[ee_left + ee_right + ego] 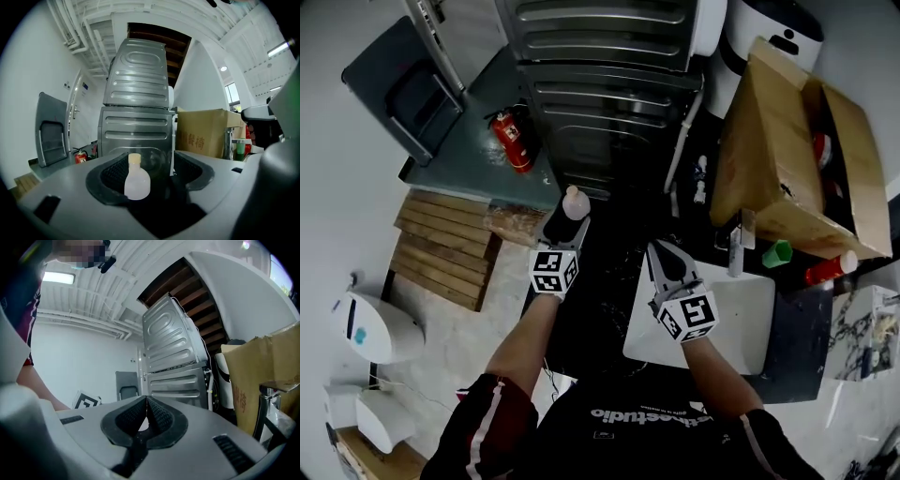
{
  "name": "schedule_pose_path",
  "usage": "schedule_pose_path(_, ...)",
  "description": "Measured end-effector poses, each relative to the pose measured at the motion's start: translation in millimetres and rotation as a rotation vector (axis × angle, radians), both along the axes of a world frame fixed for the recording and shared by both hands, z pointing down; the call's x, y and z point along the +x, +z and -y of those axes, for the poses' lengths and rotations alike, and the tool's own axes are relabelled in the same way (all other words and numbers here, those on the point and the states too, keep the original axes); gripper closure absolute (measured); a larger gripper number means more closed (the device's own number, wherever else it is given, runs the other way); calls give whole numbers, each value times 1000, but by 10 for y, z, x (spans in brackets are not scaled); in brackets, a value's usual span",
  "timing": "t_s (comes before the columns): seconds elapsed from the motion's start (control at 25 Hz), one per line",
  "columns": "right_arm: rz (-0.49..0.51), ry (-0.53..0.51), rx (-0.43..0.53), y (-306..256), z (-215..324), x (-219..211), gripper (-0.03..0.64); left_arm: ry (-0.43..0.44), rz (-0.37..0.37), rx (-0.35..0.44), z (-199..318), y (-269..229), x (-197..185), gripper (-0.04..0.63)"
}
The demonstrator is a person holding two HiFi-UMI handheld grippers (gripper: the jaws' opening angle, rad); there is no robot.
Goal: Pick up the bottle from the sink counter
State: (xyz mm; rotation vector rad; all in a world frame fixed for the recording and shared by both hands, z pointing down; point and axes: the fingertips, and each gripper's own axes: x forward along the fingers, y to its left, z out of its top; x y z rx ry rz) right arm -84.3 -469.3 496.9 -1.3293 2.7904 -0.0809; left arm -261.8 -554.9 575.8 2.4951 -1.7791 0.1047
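Standing between parted left tongs [150, 165]: bottle [137, 182].

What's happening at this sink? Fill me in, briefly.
A person is working over a dark sink counter with tongs in each hand. The left tongs stand wide open, with a small pale bottle upright between them, nearer their left side and not squeezed. The right tongs are shut and empty, held over the white sink. So the bottle is not gripped at this moment.
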Motion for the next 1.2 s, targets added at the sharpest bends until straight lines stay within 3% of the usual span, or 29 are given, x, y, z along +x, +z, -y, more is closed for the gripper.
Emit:
schedule_pose_path(0.28,-16,167,-42,429,466,-5,577,-9,25,-24,553,363,-126,273)
schedule_pose_path(0.52,-27,164,-70,496,498,-62,577,7,25,-49,844,482,-112,278)
schedule_pose_path(0.76,-38,202,-97,524,422,207,577,-14,60,-47,896,483,-138,437)
schedule_pose_path(1.2,-65,247,-103,426,116,625,577,54,82,-32,517,401,19,451)
